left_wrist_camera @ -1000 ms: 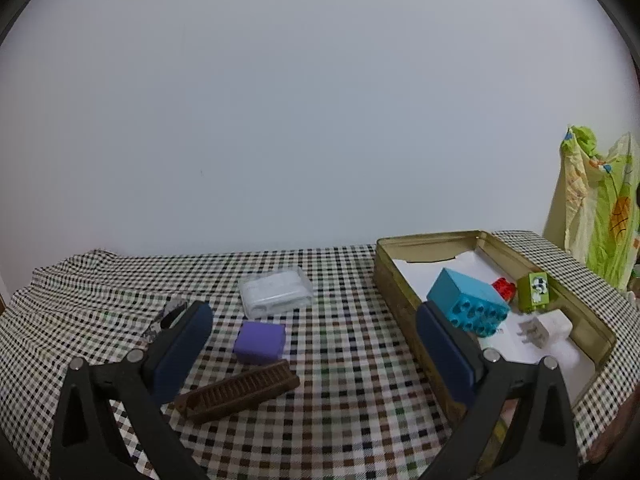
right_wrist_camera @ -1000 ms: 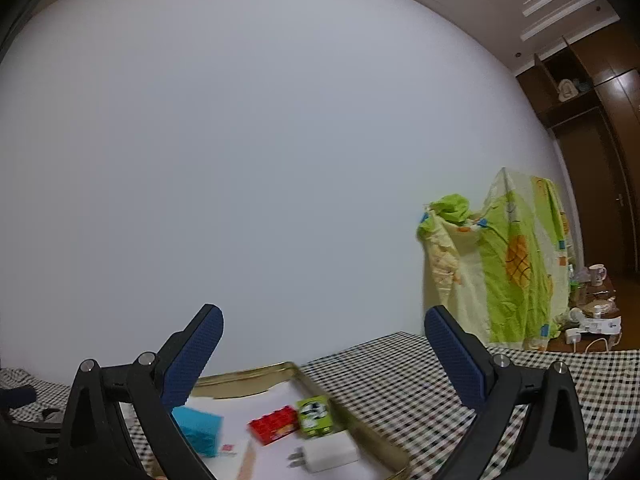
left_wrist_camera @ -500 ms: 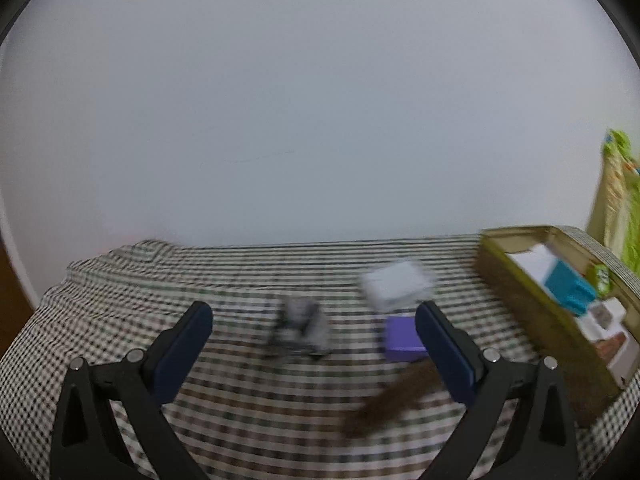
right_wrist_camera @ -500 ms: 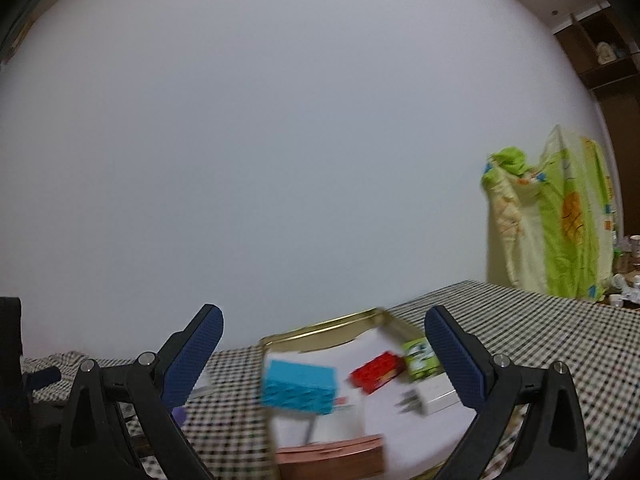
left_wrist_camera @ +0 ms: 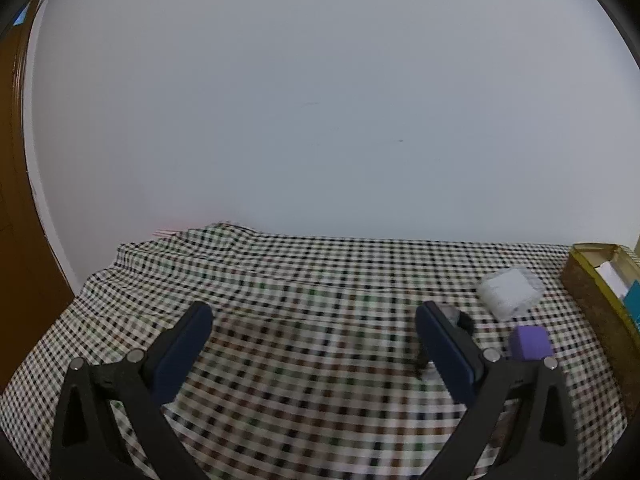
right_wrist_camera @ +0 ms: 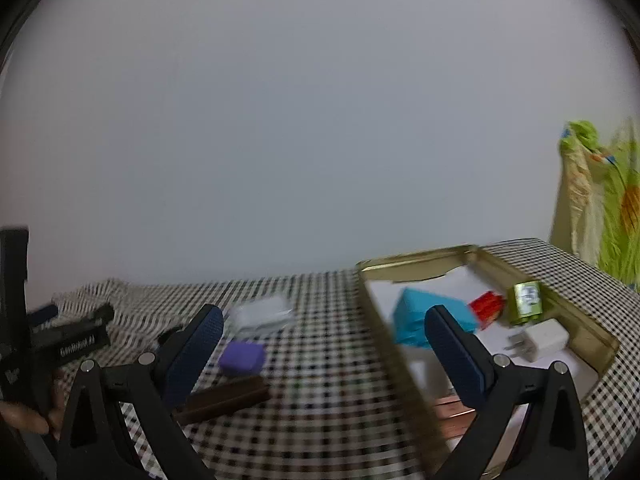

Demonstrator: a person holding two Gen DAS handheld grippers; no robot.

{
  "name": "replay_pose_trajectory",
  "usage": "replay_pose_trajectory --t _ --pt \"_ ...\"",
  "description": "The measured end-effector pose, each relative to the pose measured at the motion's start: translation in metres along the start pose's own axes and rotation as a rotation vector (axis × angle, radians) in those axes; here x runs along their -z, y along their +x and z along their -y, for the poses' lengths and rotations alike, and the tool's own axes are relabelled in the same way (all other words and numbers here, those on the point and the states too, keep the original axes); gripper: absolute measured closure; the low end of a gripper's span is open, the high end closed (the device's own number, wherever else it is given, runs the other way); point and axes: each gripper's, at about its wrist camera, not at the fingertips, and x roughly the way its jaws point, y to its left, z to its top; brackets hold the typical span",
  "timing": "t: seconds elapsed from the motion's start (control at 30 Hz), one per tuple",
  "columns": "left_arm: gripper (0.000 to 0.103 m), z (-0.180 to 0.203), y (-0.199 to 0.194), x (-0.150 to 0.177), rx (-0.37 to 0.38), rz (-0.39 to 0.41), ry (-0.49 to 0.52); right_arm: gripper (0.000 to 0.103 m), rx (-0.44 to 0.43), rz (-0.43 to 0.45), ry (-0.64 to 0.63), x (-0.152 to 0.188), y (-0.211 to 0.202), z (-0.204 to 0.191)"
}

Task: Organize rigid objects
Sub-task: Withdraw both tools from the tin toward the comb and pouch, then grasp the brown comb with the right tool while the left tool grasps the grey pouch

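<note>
My left gripper [left_wrist_camera: 316,340] is open over bare checked cloth, with nothing between its fingers. To its right lie a clear plastic box [left_wrist_camera: 510,294], a purple block [left_wrist_camera: 530,342] and a small dark item [left_wrist_camera: 462,320] half hidden behind the right finger. My right gripper [right_wrist_camera: 326,344] is open too, above the cloth by the gold tin [right_wrist_camera: 416,264]. The tin holds a teal brick [right_wrist_camera: 424,316], red brick [right_wrist_camera: 486,306], green block [right_wrist_camera: 526,304] and white charger [right_wrist_camera: 544,338]. Left of the tin lie the purple block [right_wrist_camera: 242,356], a brown ridged bar [right_wrist_camera: 224,398] and the clear box [right_wrist_camera: 260,314].
The gold tin [left_wrist_camera: 592,292] stands at the right edge of the left wrist view. A hand [right_wrist_camera: 24,416] holds the other gripper's body [right_wrist_camera: 60,344] at the far left. A green patterned cloth [right_wrist_camera: 612,200] hangs beyond the table's right end. A white wall backs the table.
Both views have swung left. The tin has slid to the right edge of the left view, and the loose items on the cloth have come into the right view. Both grippers stay open.
</note>
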Motion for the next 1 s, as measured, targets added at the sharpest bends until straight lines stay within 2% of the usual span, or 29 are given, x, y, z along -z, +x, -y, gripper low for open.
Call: replay_pose_trajectory --t 0.17,0.23,0.3,0.43,0.5,0.57,0.63,0.67,0.77,0.83,0.87,0.93,1.0 --pt "0.0 -0.017 0.007 0.0 -0.03 0.0 -0.004 0.003 -0.058 -0.127 0.036 0.004 0.02 -0.021" --pt "0.0 -0.022 0.01 0.002 -0.034 -0.012 -0.023 0.013 -0.072 -0.192 0.048 0.006 0.029 -0.029" --pt "0.001 -0.025 0.012 0.001 -0.047 -0.022 -0.035 0.019 -0.087 -0.271 0.062 0.013 0.04 -0.038" --pt "0.001 -0.022 0.013 0.003 -0.062 -0.022 -0.028 0.023 -0.104 -0.421 0.129 0.025 0.065 -0.048" --pt "0.001 -0.02 0.013 0.004 -0.068 -0.024 -0.02 0.024 -0.084 -0.485 0.144 0.031 0.076 -0.053" --pt "0.001 -0.019 0.015 0.006 -0.067 -0.028 -0.02 0.023 -0.078 -0.525 0.159 0.034 0.087 -0.057" --pt "0.001 -0.02 0.017 0.006 -0.068 -0.032 -0.023 0.025 -0.072 -0.513 0.145 0.031 0.09 -0.064" --pt "0.001 -0.02 0.018 0.007 -0.069 -0.036 -0.025 0.025 -0.074 -0.536 0.125 0.032 0.095 -0.07" --pt "0.001 -0.016 0.013 0.006 -0.067 -0.048 -0.026 0.029 -0.076 -0.572 -0.062 0.033 0.103 -0.092" --pt "0.001 -0.016 0.013 0.006 -0.066 -0.053 -0.023 0.04 -0.11 -0.574 -0.152 0.033 0.102 -0.097" --pt "0.001 -0.016 0.013 0.006 -0.064 -0.053 -0.021 0.044 -0.158 -0.578 -0.172 0.033 0.101 -0.095" --pt "0.001 -0.014 0.014 0.007 -0.059 -0.054 -0.012 0.06 -0.203 -0.59 -0.204 0.03 0.1 -0.085" --pt "0.001 -0.011 0.012 0.006 -0.053 -0.055 -0.003 0.071 -0.26 -0.602 -0.218 0.028 0.099 -0.072"
